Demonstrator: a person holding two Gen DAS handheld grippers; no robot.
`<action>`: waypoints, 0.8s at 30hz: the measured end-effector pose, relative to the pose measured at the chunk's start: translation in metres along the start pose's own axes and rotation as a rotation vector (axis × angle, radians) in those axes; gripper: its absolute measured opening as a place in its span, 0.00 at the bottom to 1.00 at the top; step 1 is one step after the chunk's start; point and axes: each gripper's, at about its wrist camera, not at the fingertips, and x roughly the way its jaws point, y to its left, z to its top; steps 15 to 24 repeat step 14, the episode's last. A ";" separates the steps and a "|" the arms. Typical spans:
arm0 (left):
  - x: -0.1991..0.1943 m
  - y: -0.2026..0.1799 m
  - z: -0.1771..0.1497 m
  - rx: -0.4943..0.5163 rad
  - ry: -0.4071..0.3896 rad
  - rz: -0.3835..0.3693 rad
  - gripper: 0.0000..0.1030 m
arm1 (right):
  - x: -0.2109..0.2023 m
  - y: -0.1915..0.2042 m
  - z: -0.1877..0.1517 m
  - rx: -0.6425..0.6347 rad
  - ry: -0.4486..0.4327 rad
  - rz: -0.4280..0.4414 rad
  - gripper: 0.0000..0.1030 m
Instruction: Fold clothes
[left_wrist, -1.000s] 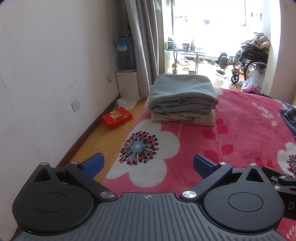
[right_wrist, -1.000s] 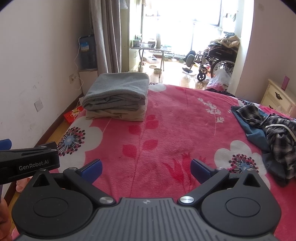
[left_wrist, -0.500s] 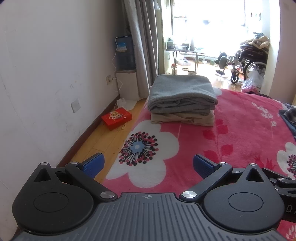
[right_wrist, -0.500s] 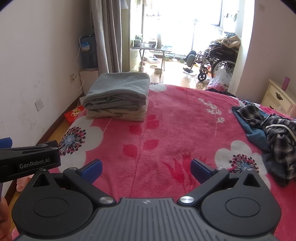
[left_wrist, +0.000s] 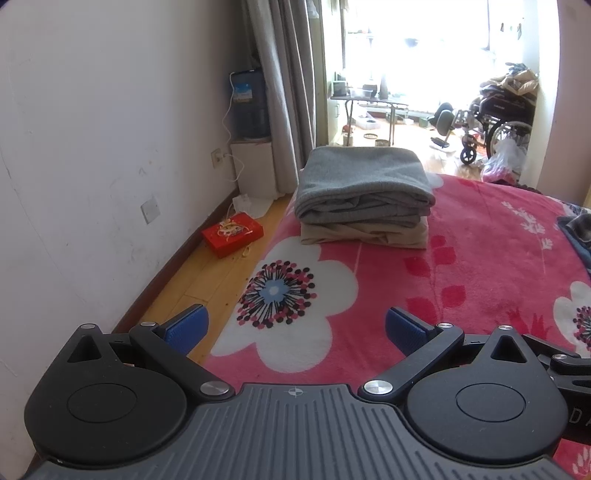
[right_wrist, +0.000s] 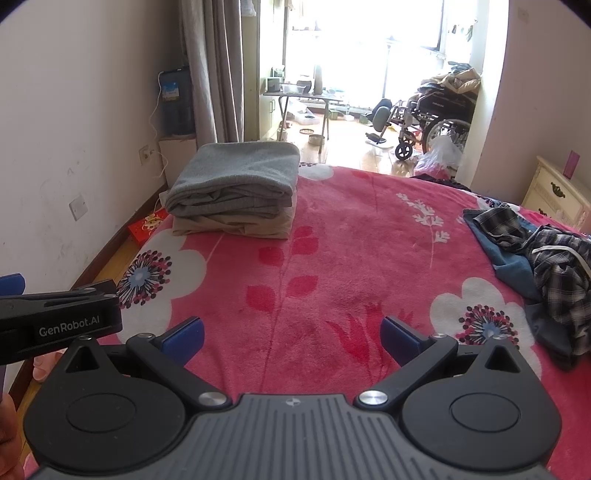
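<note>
A stack of folded clothes (left_wrist: 364, 194), grey on top and beige below, rests at the far left corner of the bed; the right wrist view shows the same stack (right_wrist: 236, 192). Loose clothes (right_wrist: 543, 258), plaid and blue, lie in a heap at the bed's right edge. My left gripper (left_wrist: 295, 328) is open over the near left part of the bed, nothing between its blue pads. My right gripper (right_wrist: 291, 334) is open over the bed's middle and holds nothing. The left gripper's body (right_wrist: 55, 321) shows at the left of the right wrist view.
The bed carries a pink flowered blanket (right_wrist: 332, 240). A white wall runs along the left, with a strip of wooden floor and a red box (left_wrist: 232, 234) beside the bed. A wheelchair (right_wrist: 432, 122) and a small table stand beyond the bed. A cream nightstand (right_wrist: 557, 192) is at the right.
Both views have shifted very slightly; the grippers stay open and the clothes have not moved.
</note>
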 end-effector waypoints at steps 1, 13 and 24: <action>0.000 0.000 0.000 0.000 0.000 0.000 1.00 | 0.000 0.000 0.000 0.000 0.000 0.000 1.00; 0.000 0.000 -0.001 0.003 0.002 0.000 1.00 | 0.001 0.002 -0.001 0.000 0.004 0.000 1.00; -0.001 0.000 -0.001 0.004 0.002 0.000 1.00 | 0.001 0.002 -0.001 0.000 0.004 0.000 1.00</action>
